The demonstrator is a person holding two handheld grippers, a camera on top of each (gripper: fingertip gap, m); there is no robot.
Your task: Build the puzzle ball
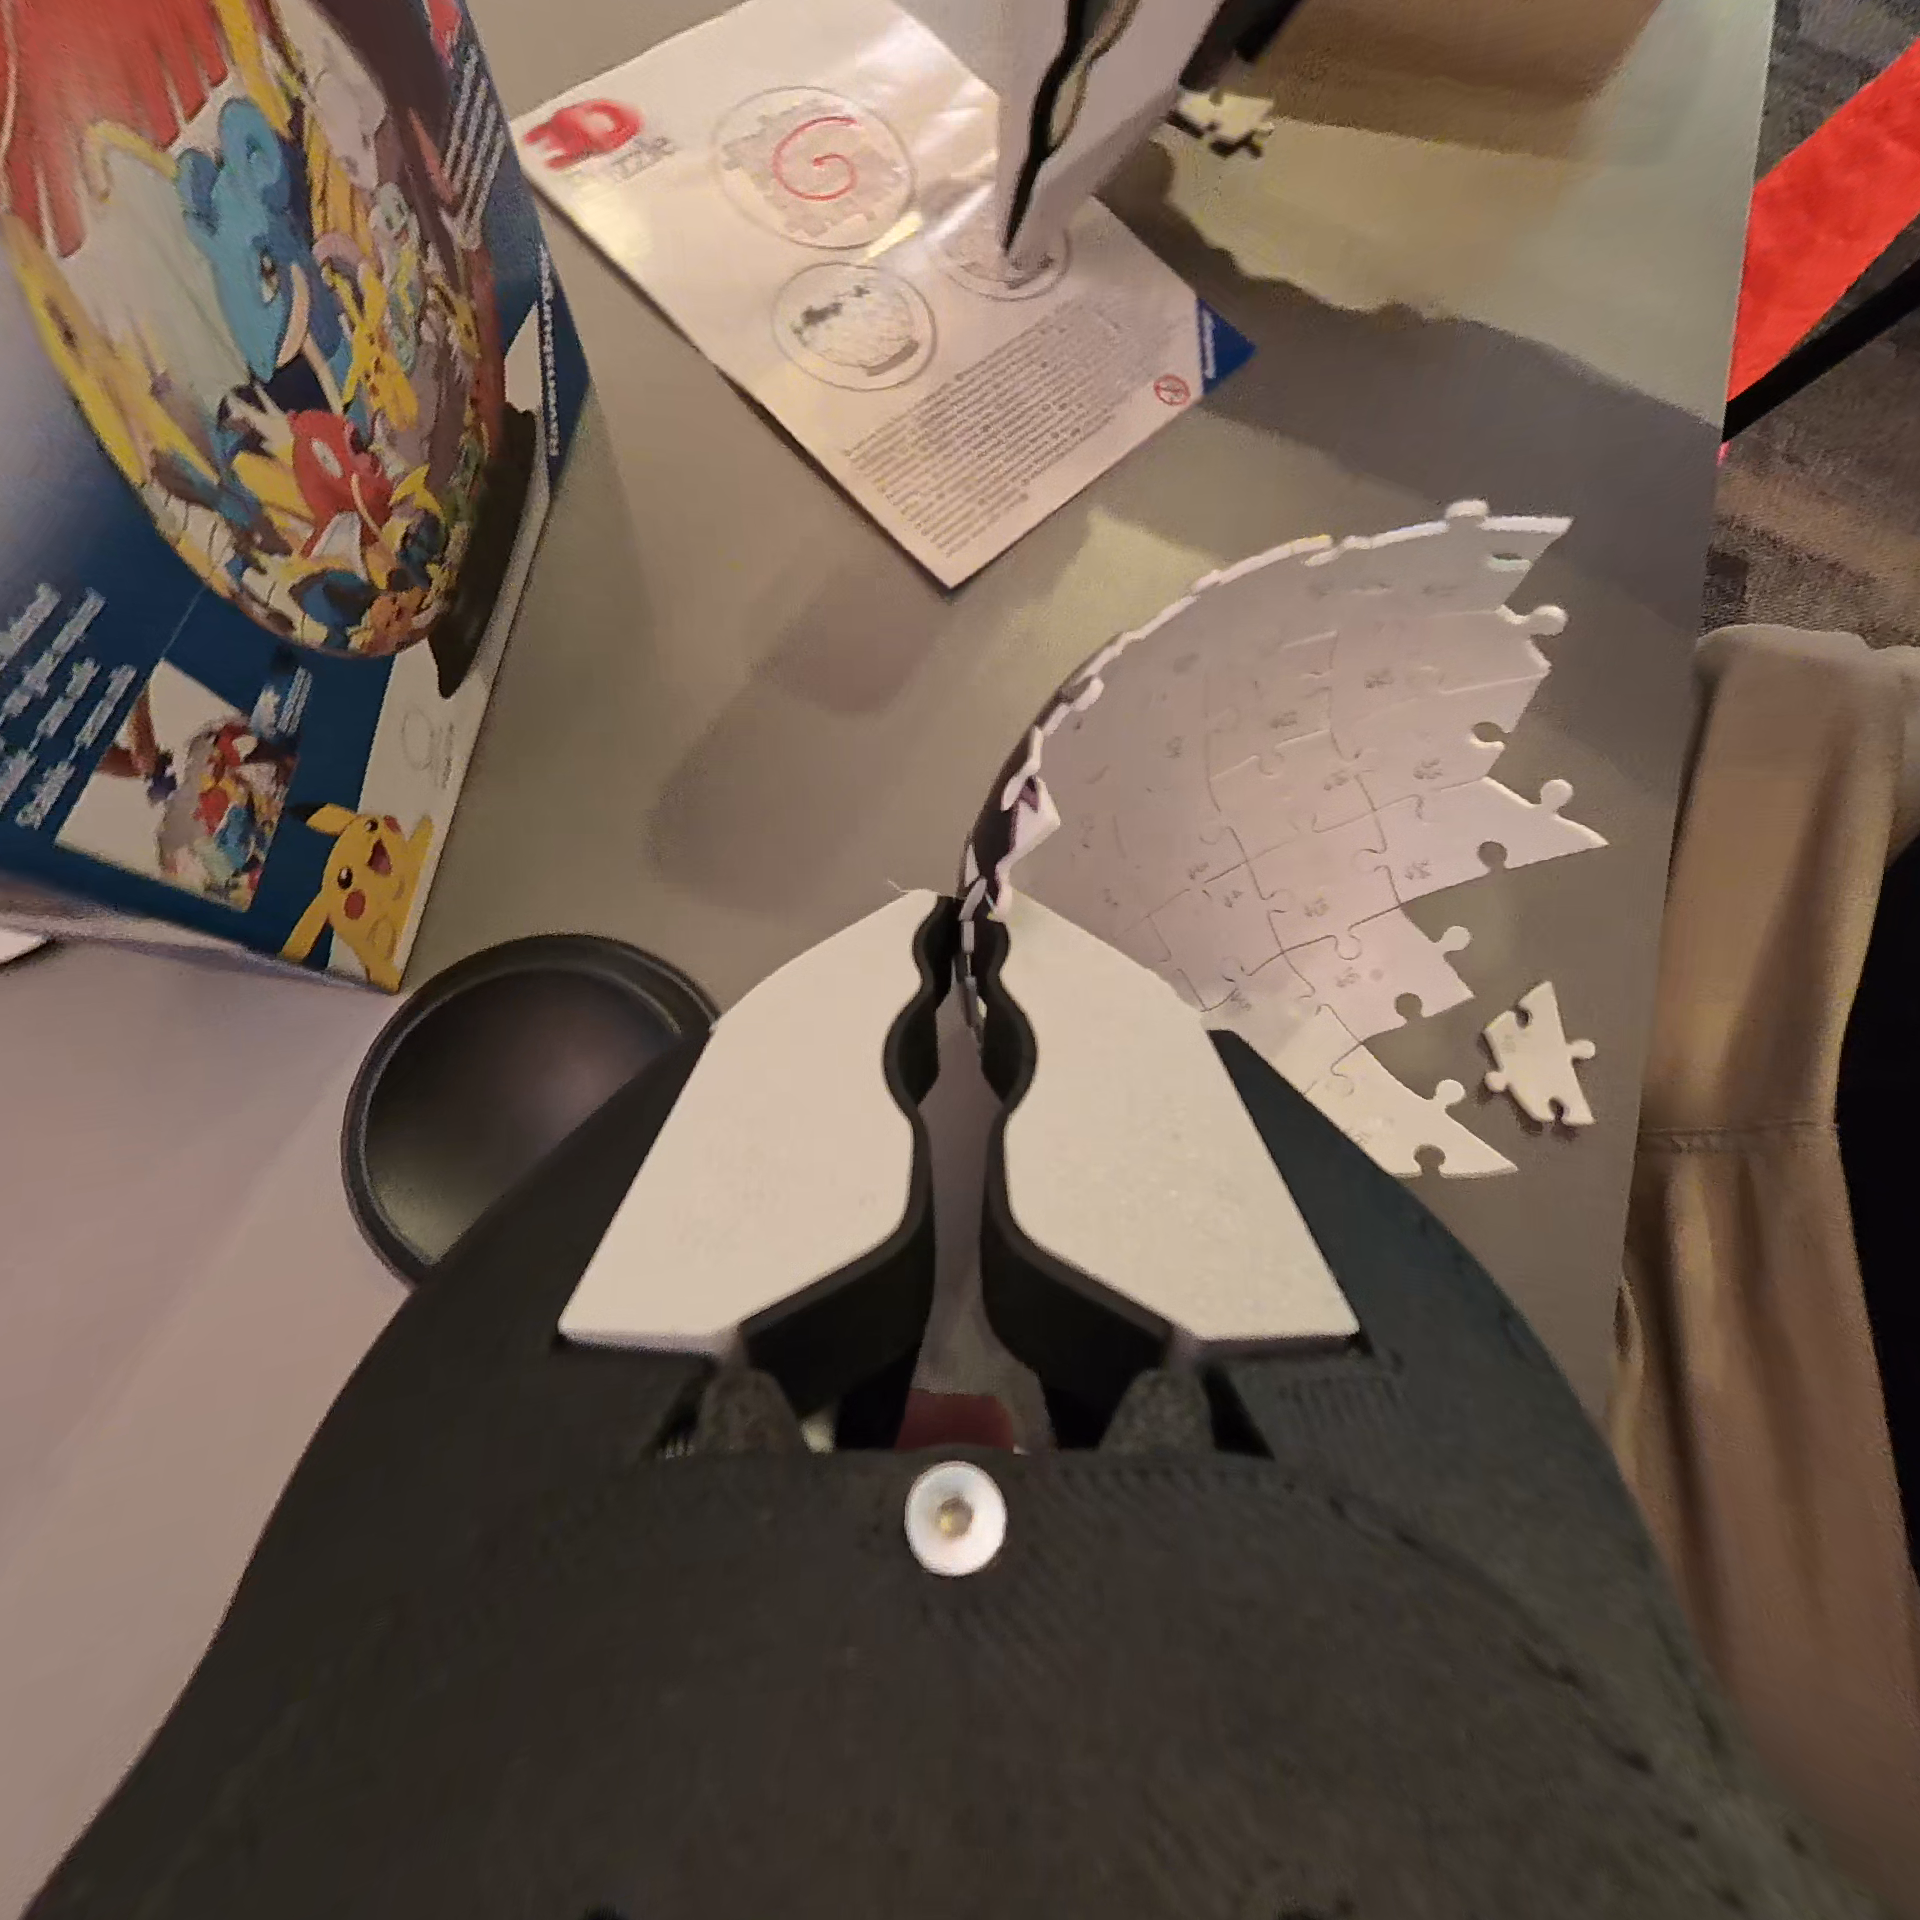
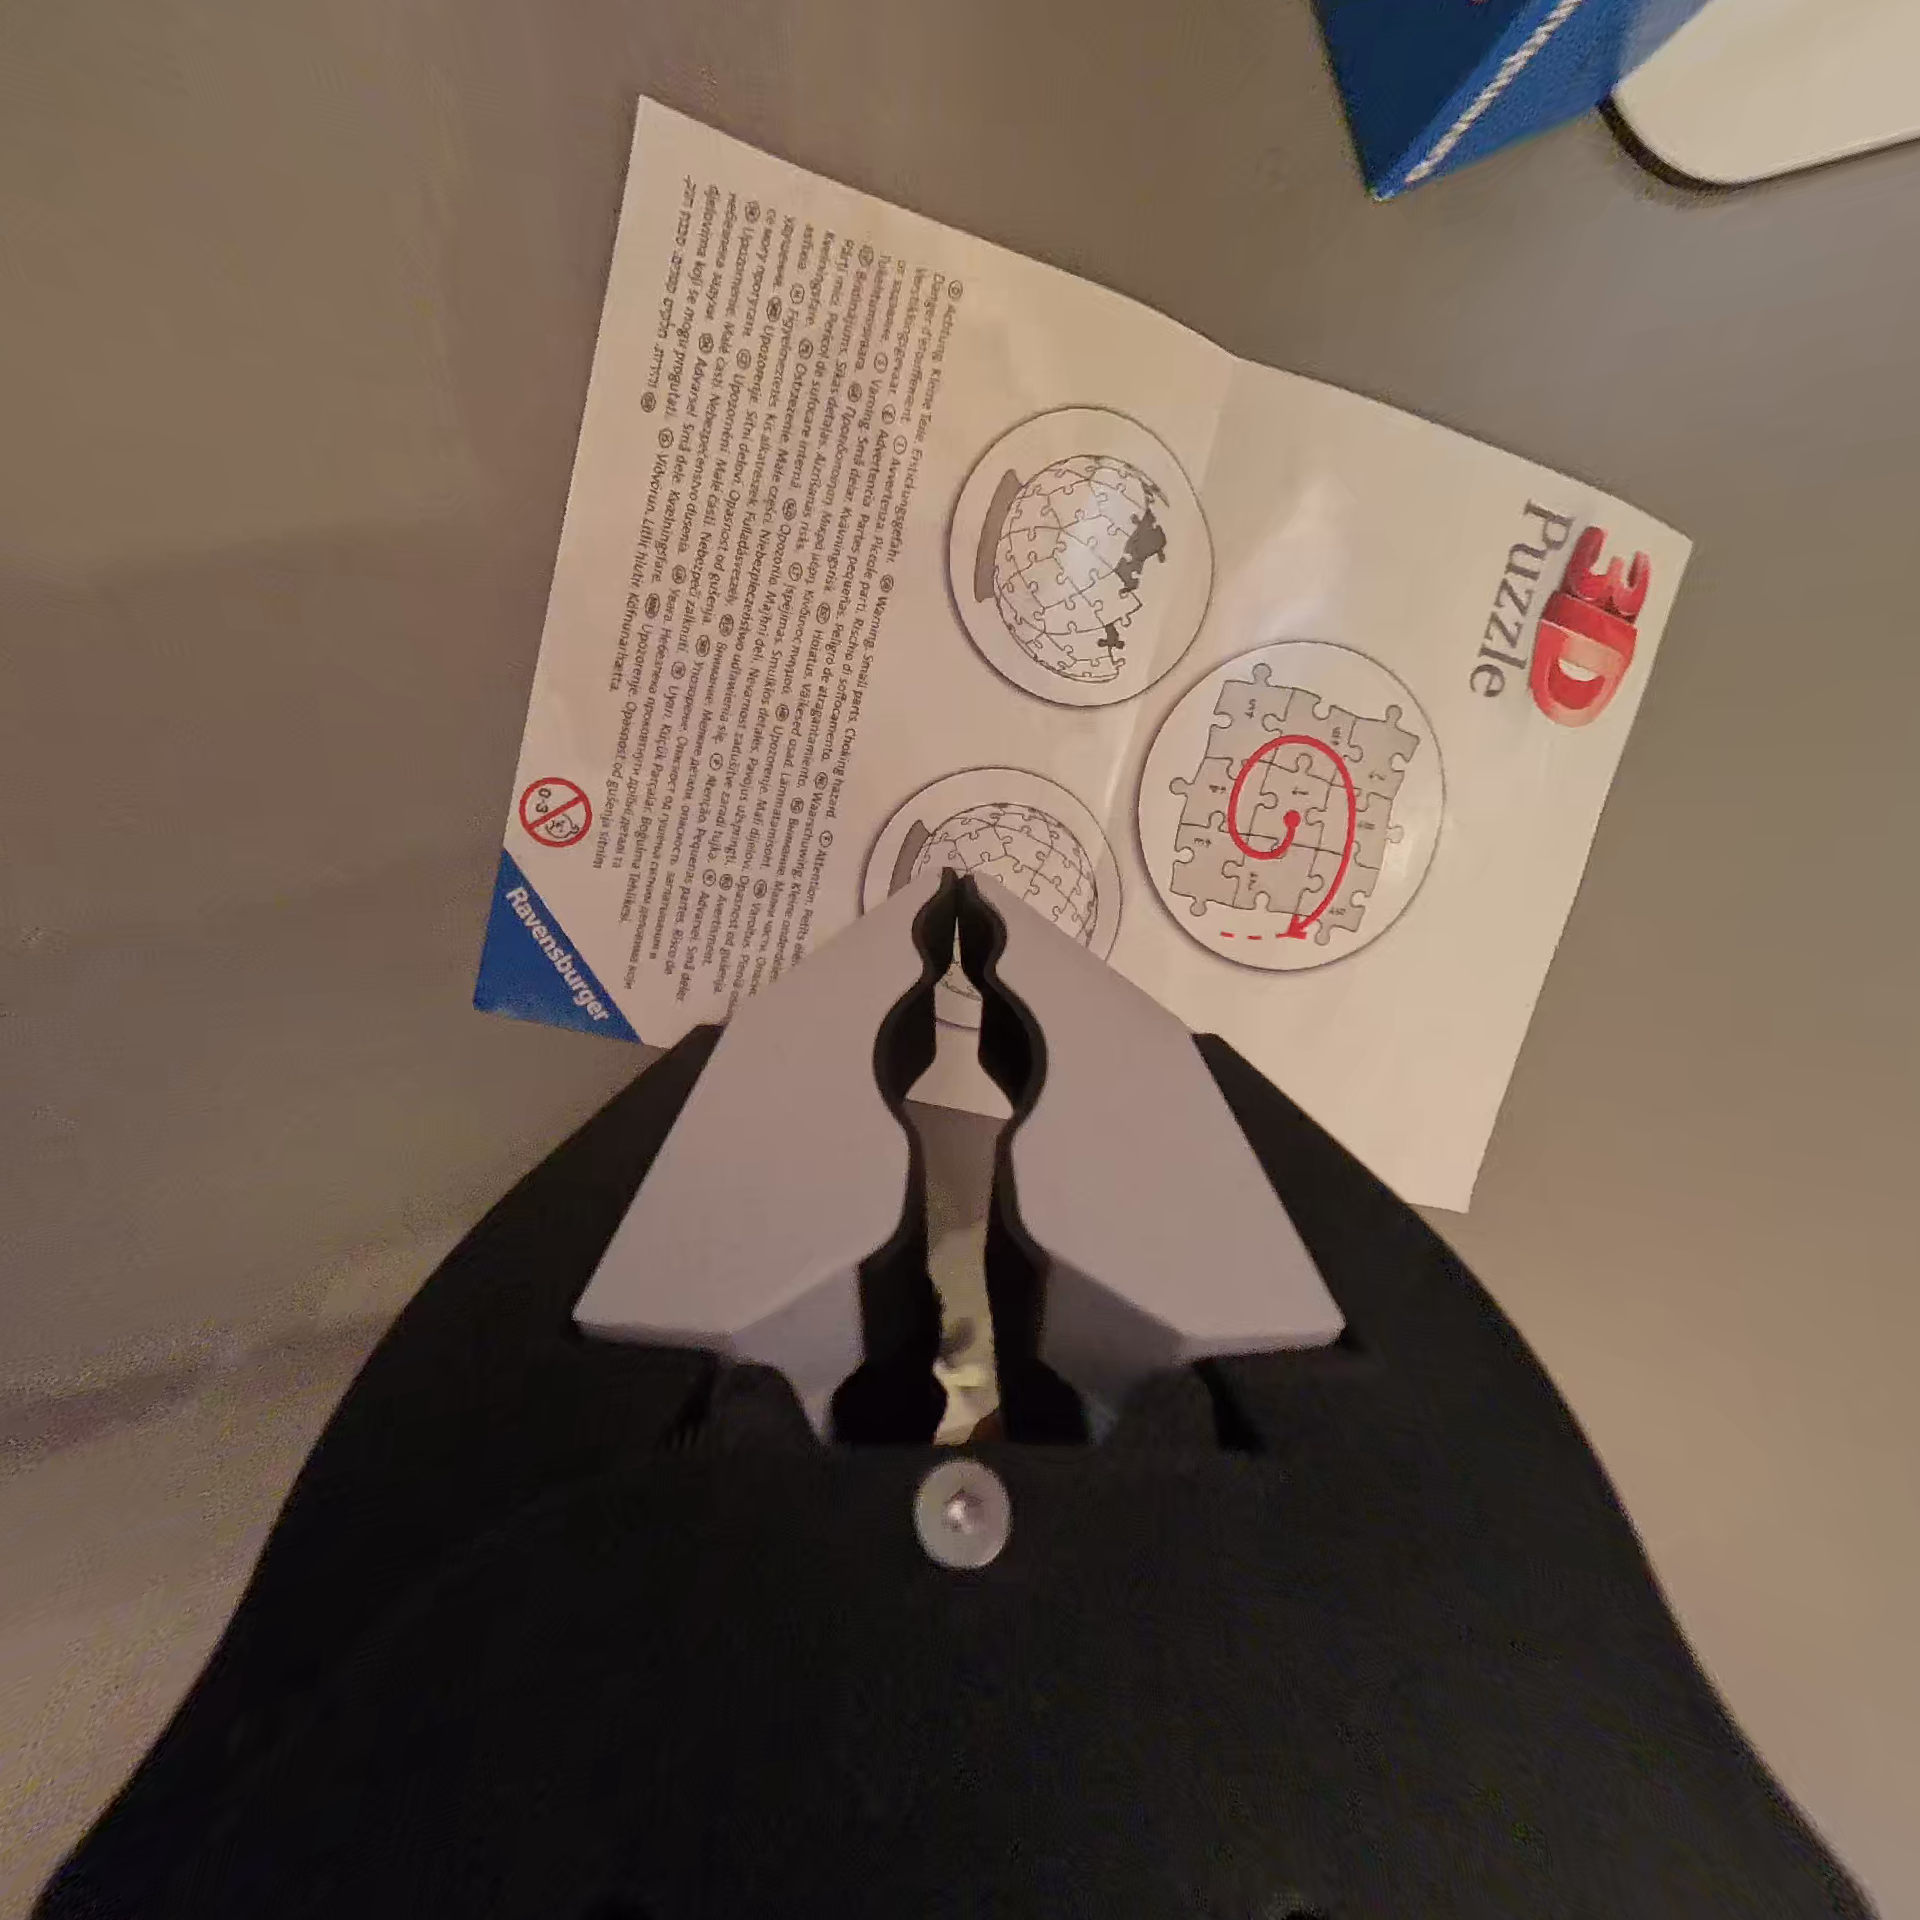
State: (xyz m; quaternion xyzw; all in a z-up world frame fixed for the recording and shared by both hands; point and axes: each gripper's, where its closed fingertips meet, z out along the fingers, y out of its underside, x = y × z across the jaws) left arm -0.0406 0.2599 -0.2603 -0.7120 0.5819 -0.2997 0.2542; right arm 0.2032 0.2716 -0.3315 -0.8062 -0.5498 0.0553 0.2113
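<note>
In the left wrist view my left gripper point(image 1: 958, 920) is shut on the rim of a curved, partly built puzzle shell point(image 1: 1299, 810). The shell's white numbered inside faces the camera and it spreads to the right over the grey table. A loose white piece point(image 1: 1538, 1055) lies just right of it, and another piece point(image 1: 1226, 120) lies far back. My right gripper point(image 1: 1029, 234) shows at the top of that view, pointing down onto the instruction sheet point(image 1: 883, 312). In the right wrist view the right gripper point(image 2: 956, 885) is shut over the sheet point(image 2: 1039, 623), with nothing visible between its tips.
The colourful puzzle box point(image 1: 239, 416) stands at the left, and its blue corner point(image 2: 1455, 94) shows in the right wrist view. A black round stand point(image 1: 499, 1091) sits left of my left gripper. The table edge and beige fabric point(image 1: 1787, 1039) lie at the right. The gap from one gripper's tips to the other's is roughly 25 cm.
</note>
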